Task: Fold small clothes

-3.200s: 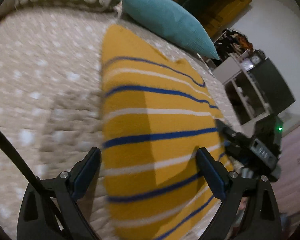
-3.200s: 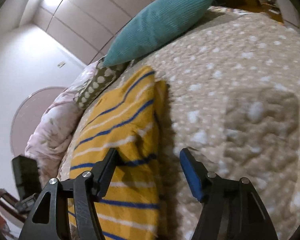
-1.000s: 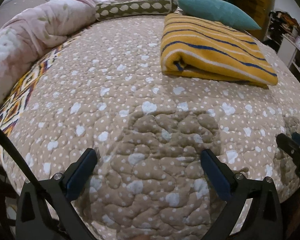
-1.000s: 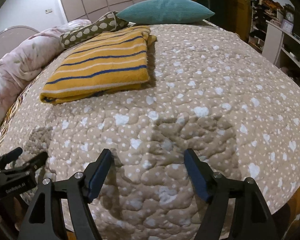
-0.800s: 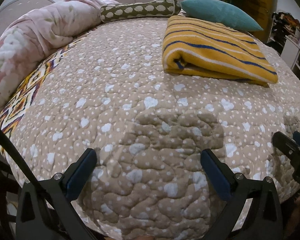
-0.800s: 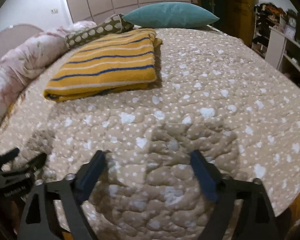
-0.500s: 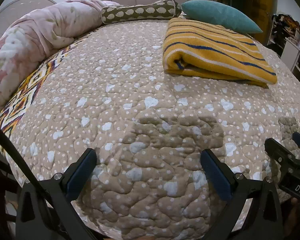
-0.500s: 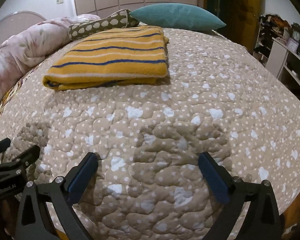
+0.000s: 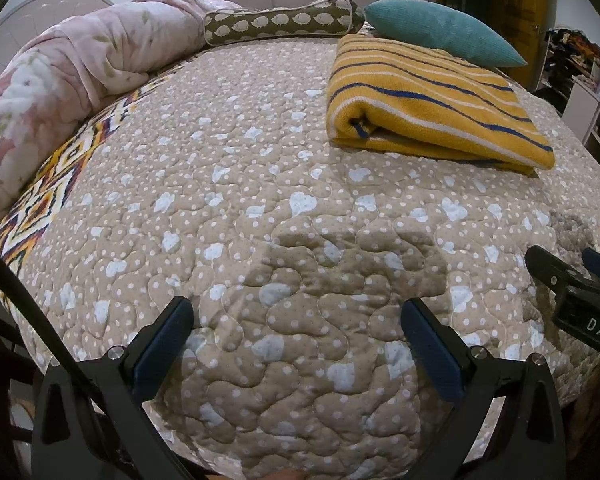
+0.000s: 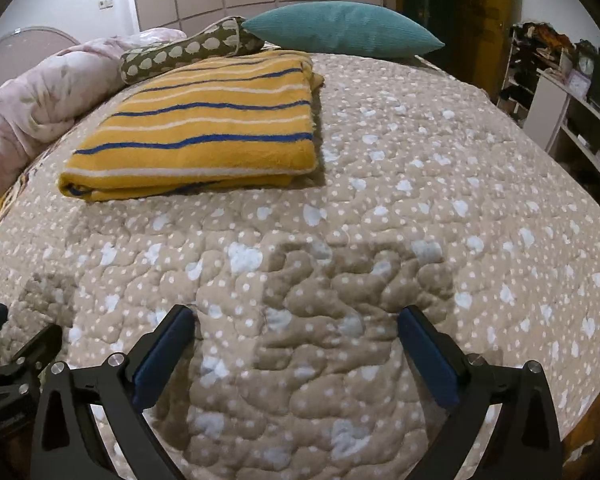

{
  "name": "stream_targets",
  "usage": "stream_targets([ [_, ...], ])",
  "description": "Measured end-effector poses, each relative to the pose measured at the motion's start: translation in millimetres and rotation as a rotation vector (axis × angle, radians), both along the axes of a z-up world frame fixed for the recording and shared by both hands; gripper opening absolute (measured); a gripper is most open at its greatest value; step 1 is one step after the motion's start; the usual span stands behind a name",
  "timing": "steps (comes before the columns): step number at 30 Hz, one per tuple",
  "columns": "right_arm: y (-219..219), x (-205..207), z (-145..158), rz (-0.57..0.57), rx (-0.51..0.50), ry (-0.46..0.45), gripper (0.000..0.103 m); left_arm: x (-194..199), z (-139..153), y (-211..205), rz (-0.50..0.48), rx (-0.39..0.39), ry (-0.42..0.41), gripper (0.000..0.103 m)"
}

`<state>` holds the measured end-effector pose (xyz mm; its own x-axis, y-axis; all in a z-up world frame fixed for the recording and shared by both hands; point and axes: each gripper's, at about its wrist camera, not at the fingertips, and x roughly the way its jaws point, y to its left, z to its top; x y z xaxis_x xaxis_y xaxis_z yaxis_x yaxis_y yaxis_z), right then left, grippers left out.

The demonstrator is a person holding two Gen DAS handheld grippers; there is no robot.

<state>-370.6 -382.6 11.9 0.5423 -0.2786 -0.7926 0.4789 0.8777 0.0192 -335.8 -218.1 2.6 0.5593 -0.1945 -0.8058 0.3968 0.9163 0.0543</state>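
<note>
Yellow striped garment (image 9: 432, 108) lies folded on the bed (image 9: 236, 200), toward the head edge, just beside the teal pillow (image 9: 440, 36) — well apart from both tools at the foot edge. Left gripper (image 9: 296, 344): fingers wide, empty. Right gripper (image 10: 296, 348): fingers wide, empty. Garment sits ahead-right of the left gripper, ahead-left of the right; neither clearly nearer. Long axis runs head-to-foot, rolled fold facing the foot edge. Fold looks complete — judgement only.

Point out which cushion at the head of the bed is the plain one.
The teal ribbed cushion: one solid colour, lying behind the folded yellow striped cloth. The long olive bolster beside it carries a white pattern.
</note>
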Motion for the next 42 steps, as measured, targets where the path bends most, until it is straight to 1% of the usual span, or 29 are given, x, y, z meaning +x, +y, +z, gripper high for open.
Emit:
stream_targets([
  [15,13,-11,-3,-0.002,-0.037,-0.023,0.103,0,0,-2,0.001,0.009,0.005,0.103],
  [42,19,-16,-2,-0.01,-0.058,-0.029,0.103,-1,0,-1,0.001,0.003,-0.009,0.103],
])
